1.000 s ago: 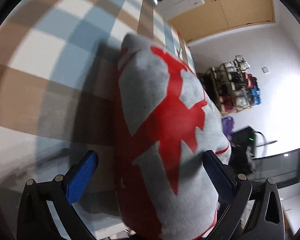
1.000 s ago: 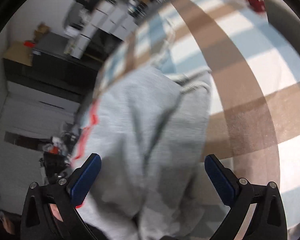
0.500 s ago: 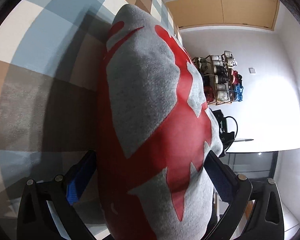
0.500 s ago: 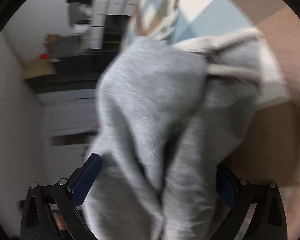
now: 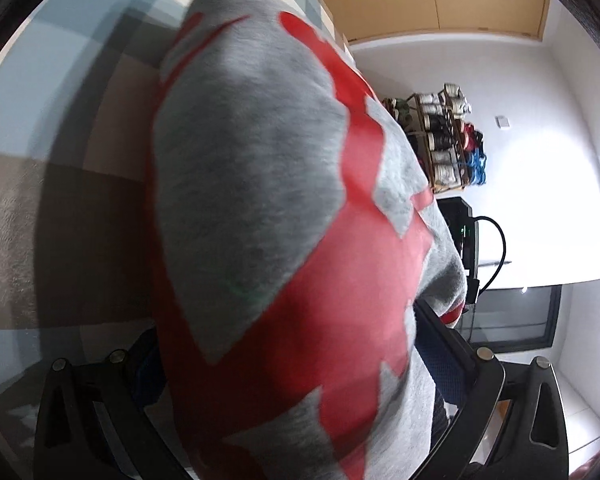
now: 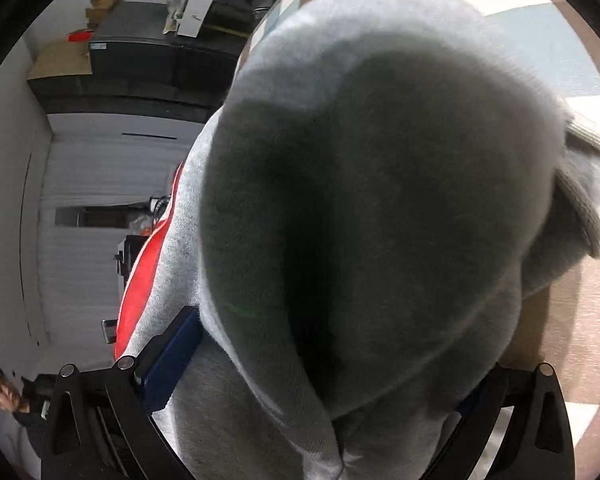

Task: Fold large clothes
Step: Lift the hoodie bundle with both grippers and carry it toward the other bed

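Observation:
A grey sweatshirt (image 5: 240, 200) with a large red print fills the left wrist view as a thick folded bundle. It bulges between the blue-padded fingers of my left gripper (image 5: 292, 360), which stand wide apart, so that gripper is open. In the right wrist view the plain grey side of the same sweatshirt (image 6: 380, 200) swells close to the lens, with a ribbed hem at the right and a red edge at the left. My right gripper (image 6: 318, 376) is also open around the cloth. Only its left pad (image 6: 172, 352) shows; cloth hides the right one.
A checked blue, brown and white carpet (image 5: 60, 100) lies under the garment. A shoe rack (image 5: 448, 140) and a dark screen (image 5: 512, 316) stand by the white wall. Dark cabinets (image 6: 140, 52) and a person (image 6: 0, 392) are at the left of the right wrist view.
Both grippers have pushed further into the sweatshirt and tilted up, so the cloth now bulges much closer to both lenses. The spacing of the fingers has not changed.

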Demonstrator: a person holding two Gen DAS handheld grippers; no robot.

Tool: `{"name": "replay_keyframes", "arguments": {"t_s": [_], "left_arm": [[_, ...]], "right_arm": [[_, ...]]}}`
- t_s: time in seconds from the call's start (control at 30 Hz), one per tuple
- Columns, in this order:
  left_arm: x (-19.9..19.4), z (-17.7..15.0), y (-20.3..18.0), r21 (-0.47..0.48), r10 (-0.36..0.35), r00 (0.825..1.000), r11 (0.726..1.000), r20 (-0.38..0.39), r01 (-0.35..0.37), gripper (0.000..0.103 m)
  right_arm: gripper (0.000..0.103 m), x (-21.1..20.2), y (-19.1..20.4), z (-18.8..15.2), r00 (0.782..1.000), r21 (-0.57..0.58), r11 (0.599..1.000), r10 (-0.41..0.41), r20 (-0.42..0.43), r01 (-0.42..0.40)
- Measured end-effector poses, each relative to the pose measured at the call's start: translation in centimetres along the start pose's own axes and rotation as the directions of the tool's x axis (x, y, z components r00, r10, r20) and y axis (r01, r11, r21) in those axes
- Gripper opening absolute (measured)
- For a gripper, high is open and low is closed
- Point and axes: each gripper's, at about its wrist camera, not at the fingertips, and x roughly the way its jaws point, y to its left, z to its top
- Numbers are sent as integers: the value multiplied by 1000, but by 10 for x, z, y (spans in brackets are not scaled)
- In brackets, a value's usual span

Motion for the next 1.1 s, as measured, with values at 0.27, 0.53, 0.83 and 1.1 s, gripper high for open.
{"name": "replay_keyframes", "arguments": {"t_s": [0.27,0.53,0.83,1.1], "left_arm": [[-10,-1,-48,109,70,997,992,-13,-69,102],[-23,-6,-61,118,80,997,990,0,-79,102],[-6,0,-29,-11,62,998,998,10,-62,102],[-7,7,-64,30,97,995,995,-15,-97,102]], "right_arm": [[71,-13,17,-13,988,-65,990,131,85,-125],[71,4,36,-14,976,-77,980,190,108,-182],[61,23,9,-10,989,16,989,144,44,-144],[56,20,23,-5,989,42,989,139,45,-141]]}}
